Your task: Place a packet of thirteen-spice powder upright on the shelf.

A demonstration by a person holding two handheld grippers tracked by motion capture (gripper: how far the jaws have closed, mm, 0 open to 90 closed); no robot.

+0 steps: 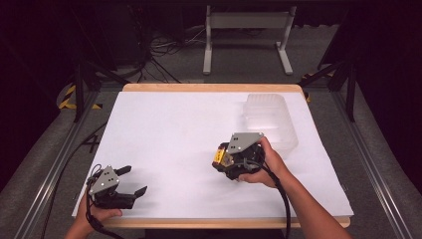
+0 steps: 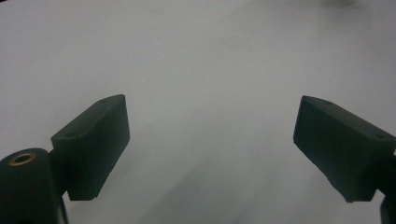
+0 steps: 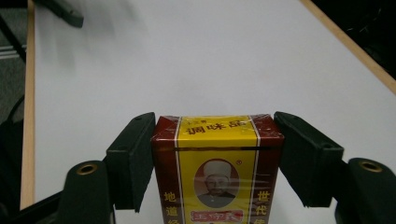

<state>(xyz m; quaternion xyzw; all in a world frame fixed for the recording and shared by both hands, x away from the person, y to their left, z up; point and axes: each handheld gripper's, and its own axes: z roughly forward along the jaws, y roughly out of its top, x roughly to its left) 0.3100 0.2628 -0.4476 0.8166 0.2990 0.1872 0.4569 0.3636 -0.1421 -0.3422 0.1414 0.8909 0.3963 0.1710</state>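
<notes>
A small yellow and dark red box (image 3: 217, 158) with printed characters and a portrait sits between the jaws of my right gripper (image 3: 215, 122), which press on both its sides. From above, that gripper (image 1: 221, 160) is right of the table's middle, and the box (image 1: 217, 157) shows as a yellow patch at its tip, close over the white surface. My left gripper (image 1: 135, 179) rests at the front left corner, held by a hand. Its jaws stand wide apart with only bare white table between them (image 2: 212, 100).
A clear plastic container (image 1: 271, 119) stands at the back right of the white table (image 1: 169, 124), just beyond my right hand. Wooden edges frame the tabletop. On the floor behind are a grey metal stand (image 1: 246, 30) and loose cables (image 1: 164, 47).
</notes>
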